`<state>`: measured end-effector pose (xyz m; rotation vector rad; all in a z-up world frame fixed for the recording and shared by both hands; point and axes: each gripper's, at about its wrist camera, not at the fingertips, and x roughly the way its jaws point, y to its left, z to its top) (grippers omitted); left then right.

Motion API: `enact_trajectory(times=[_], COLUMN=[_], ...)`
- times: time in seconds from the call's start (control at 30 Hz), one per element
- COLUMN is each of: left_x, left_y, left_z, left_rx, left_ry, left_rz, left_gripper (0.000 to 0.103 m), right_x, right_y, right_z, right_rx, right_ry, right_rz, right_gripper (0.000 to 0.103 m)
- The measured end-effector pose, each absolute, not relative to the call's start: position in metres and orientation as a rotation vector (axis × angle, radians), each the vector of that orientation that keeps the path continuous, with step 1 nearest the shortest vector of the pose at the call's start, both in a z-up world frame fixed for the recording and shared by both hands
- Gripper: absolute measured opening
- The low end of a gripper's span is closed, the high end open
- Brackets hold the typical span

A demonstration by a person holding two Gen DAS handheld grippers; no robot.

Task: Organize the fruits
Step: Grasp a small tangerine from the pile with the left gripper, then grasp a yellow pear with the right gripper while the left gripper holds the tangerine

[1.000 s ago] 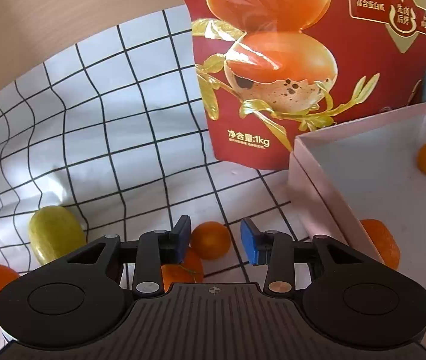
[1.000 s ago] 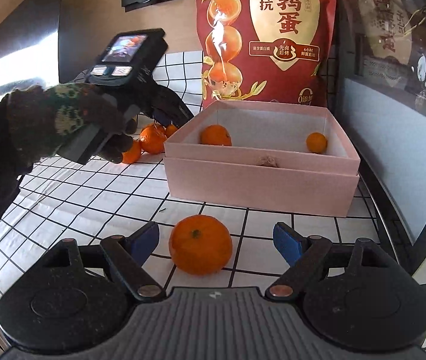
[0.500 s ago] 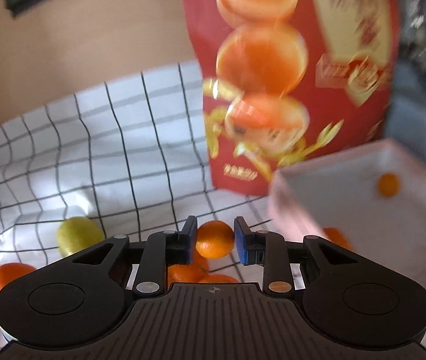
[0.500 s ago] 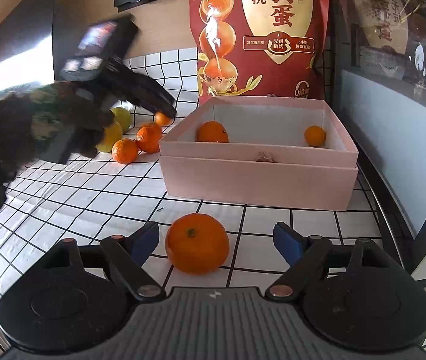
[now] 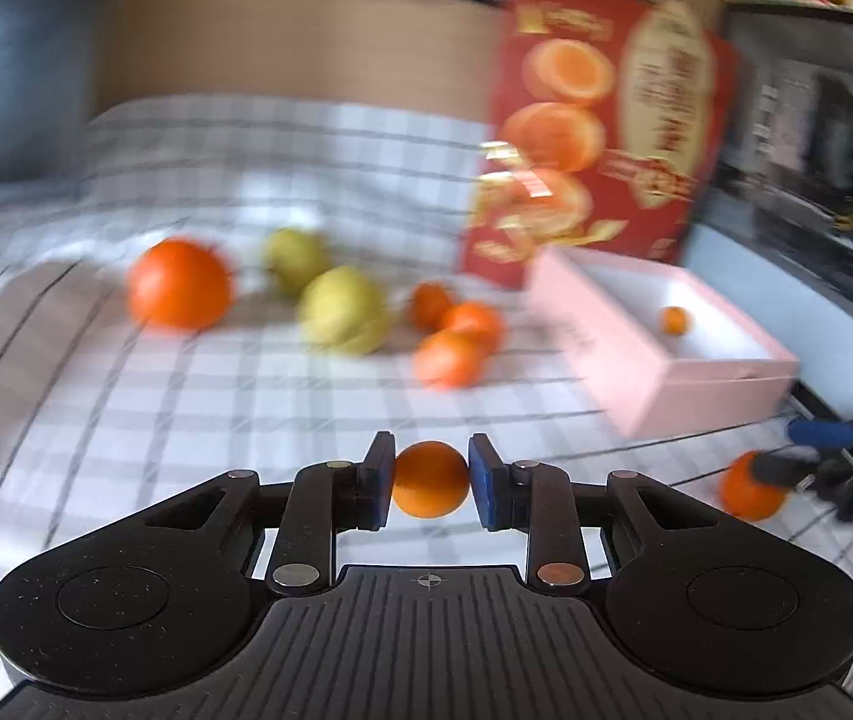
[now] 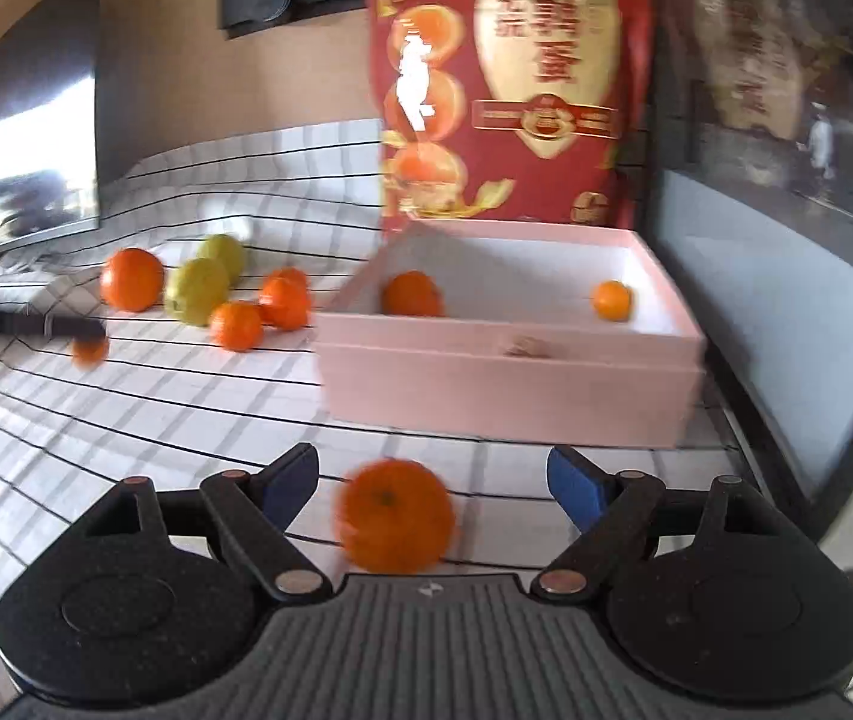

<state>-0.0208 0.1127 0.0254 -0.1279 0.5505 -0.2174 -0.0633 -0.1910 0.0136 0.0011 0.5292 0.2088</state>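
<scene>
My left gripper [image 5: 431, 477] is shut on a small orange [image 5: 430, 479] and holds it above the checked cloth, left of the pink box [image 5: 654, 381]. In the right wrist view it shows at far left [image 6: 87, 336] with that orange [image 6: 89, 351]. My right gripper [image 6: 435, 480] is open around a larger orange [image 6: 393, 516] lying on the cloth before the pink box [image 6: 504, 387]. The box holds two oranges [image 6: 411, 294] [image 6: 611, 300]. A pile of oranges [image 6: 237, 324] and two green fruits [image 6: 197, 290] lies left of the box.
A tall red snack bag [image 6: 510, 84] stands behind the box. A dark glass pane [image 6: 786, 120] runs along the right. A black-and-white checked cloth [image 6: 126, 408] covers the table. A wall with a dark socket strip [image 6: 270, 0] is behind.
My left gripper closed on the small orange, lifted it out of the pile and pulled back to the left, away from the box. My right gripper stayed open around the larger orange.
</scene>
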Motion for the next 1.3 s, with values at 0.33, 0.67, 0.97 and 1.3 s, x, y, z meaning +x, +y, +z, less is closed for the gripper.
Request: enact_trajectory(times=[0.33, 0.67, 0.97, 1.3], left_x=[-0.02, -0.028, -0.027, -0.032], left_y=[0.166, 0.172, 0.169, 0.151], left_z=[0.015, 0.016, 0.011, 0.011], left_rx=[-0.426, -0.406, -0.425, -0.417], left_ry=[0.475, 0.437, 0.466, 0.492], left_rz=[-0.136, -0.109, -0.144, -0.209], left_gripper=[0.031, 0.031, 0.031, 0.031], right_x=[0.014, 0.123, 0.164, 0.141], right_y=[-0.077, 0.023, 0.045, 0.041], right_z=[0.076, 0.051, 0.011, 0.023], right_rx=[0.019, 0.014, 0.016, -0.008], right_ry=[0.66, 0.746, 0.791, 0.809], right_rz=[0.418, 0.381, 0.323, 0.378], right_gripper=[0.084, 0.084, 0.079, 0.059])
